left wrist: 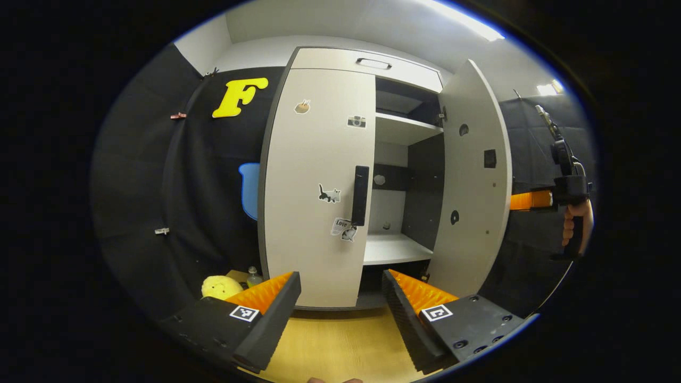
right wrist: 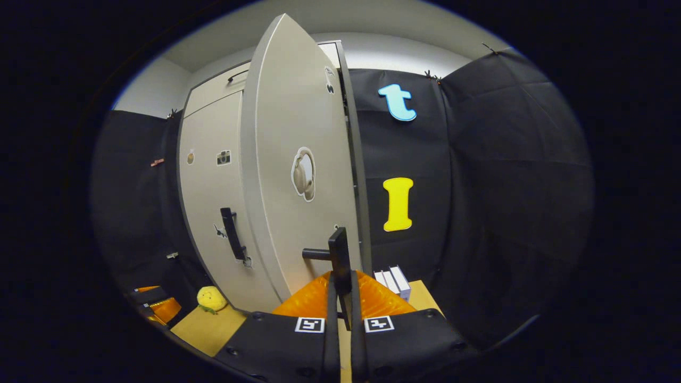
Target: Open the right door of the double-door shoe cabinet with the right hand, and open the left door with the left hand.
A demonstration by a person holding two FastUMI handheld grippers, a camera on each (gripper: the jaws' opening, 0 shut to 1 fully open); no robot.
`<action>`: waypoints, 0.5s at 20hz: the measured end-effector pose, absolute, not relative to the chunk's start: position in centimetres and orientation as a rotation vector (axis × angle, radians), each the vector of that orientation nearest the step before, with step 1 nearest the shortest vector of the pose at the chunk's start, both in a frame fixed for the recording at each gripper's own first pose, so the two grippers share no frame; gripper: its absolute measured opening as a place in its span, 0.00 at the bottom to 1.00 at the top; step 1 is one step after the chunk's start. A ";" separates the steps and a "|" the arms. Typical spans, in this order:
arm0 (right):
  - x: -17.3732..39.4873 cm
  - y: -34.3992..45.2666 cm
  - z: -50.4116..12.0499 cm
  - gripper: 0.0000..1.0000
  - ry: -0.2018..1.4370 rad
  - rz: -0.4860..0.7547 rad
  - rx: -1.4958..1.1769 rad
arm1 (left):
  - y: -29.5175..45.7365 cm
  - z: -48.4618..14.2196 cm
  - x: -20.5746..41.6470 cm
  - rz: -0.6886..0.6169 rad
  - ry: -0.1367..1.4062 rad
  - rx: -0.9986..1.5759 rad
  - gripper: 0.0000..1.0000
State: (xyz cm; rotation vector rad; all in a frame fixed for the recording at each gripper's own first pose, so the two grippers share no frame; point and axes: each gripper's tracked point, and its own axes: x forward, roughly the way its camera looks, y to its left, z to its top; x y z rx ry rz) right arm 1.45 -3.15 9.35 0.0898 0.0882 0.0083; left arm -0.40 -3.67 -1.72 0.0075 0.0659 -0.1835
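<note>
The pale shoe cabinet faces me in the left gripper view. Its left door [left wrist: 314, 186] is closed and carries stickers and a black vertical handle [left wrist: 360, 195]. The right door [left wrist: 473, 175] stands swung out, baring the shelves [left wrist: 396, 247]. My left gripper [left wrist: 340, 298] is open, low in front of the left door and apart from its handle. In the right gripper view, the open right door [right wrist: 298, 175] fills the middle and my right gripper [right wrist: 343, 287] is shut on its black handle [right wrist: 338, 255]. The left door's handle [right wrist: 232, 234] shows further left.
A yellow plush toy [left wrist: 221, 287] and a small bottle [left wrist: 254, 276] sit on the wooden surface [left wrist: 340, 346] left of the cabinet. White boxes [right wrist: 393, 282] stand to its right. A hand [left wrist: 577, 223] holds the right gripper behind the open door. A top drawer [left wrist: 373, 64] is closed.
</note>
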 end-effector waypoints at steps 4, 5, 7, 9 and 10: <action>2.2 -7.2 9.4 0.05 0.082 -0.021 0.101 | -5.2 -1.5 0.4 -0.203 0.056 0.011 0.95; 1.9 -7.1 9.7 0.05 0.078 -0.001 0.145 | -5.5 -1.5 0.7 -0.208 0.052 0.017 0.95; 1.6 -7.2 9.3 0.05 0.070 0.009 0.158 | -6.1 -1.3 1.0 -0.220 0.043 0.032 0.95; 1.3 -7.2 9.1 0.05 0.059 -0.010 0.127 | -6.3 -0.9 1.2 -0.229 0.031 0.042 0.95; 0.7 -7.1 9.2 0.05 0.056 -0.016 0.114 | -6.4 -0.8 1.3 -0.234 0.027 0.043 0.95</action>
